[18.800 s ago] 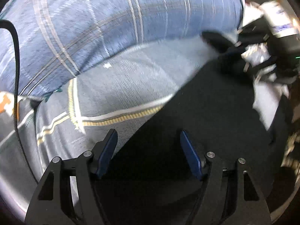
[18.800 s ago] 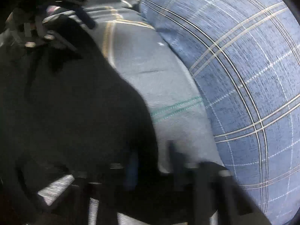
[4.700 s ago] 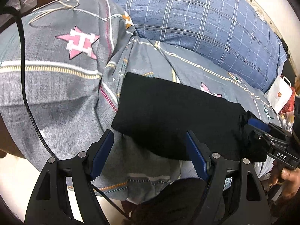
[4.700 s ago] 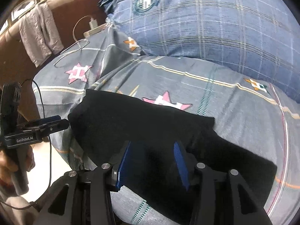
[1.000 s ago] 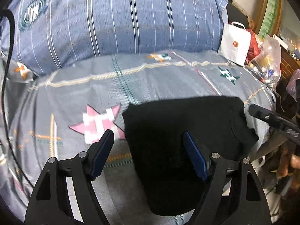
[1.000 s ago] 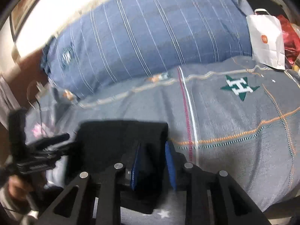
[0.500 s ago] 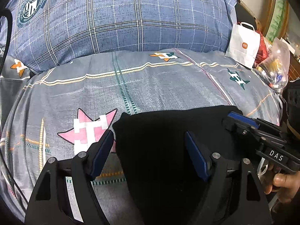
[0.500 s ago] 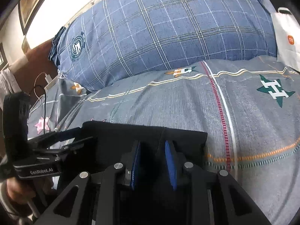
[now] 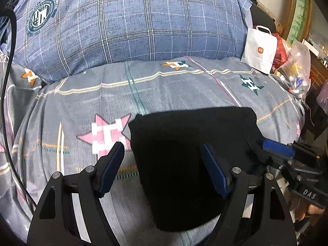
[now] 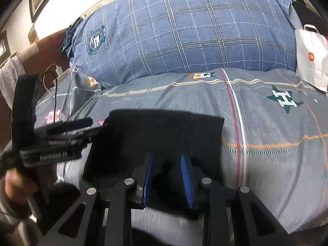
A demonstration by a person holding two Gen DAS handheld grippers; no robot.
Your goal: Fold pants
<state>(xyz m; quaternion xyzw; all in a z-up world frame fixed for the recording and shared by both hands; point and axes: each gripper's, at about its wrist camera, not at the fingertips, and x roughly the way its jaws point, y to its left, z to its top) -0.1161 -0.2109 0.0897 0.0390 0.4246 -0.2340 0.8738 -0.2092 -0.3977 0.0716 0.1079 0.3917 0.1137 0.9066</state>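
The black pants (image 9: 184, 143) lie folded into a compact rectangle on the grey star-patterned bedsheet (image 9: 164, 90), near its front edge. My left gripper (image 9: 163, 153) is open and empty, its jaws spread wide over the left part of the fold. In the right wrist view the pants (image 10: 155, 131) sit straight ahead. My right gripper (image 10: 167, 164) is shut on the near right edge of the pants, black cloth bunched between its blue pads. The right gripper also shows in the left wrist view (image 9: 278, 149), at the fold's right edge.
A large blue plaid pillow (image 9: 133, 26) fills the back of the bed. A white paper bag (image 9: 260, 51) and plastic bags with clutter (image 9: 295, 65) stand at the right. A charger and cable (image 10: 55, 71) lie at the far left.
Both grippers have drawn back a little toward the bed's front edge. The pants stay folded and still. The left jaws stay open, the right stays shut on the cloth.
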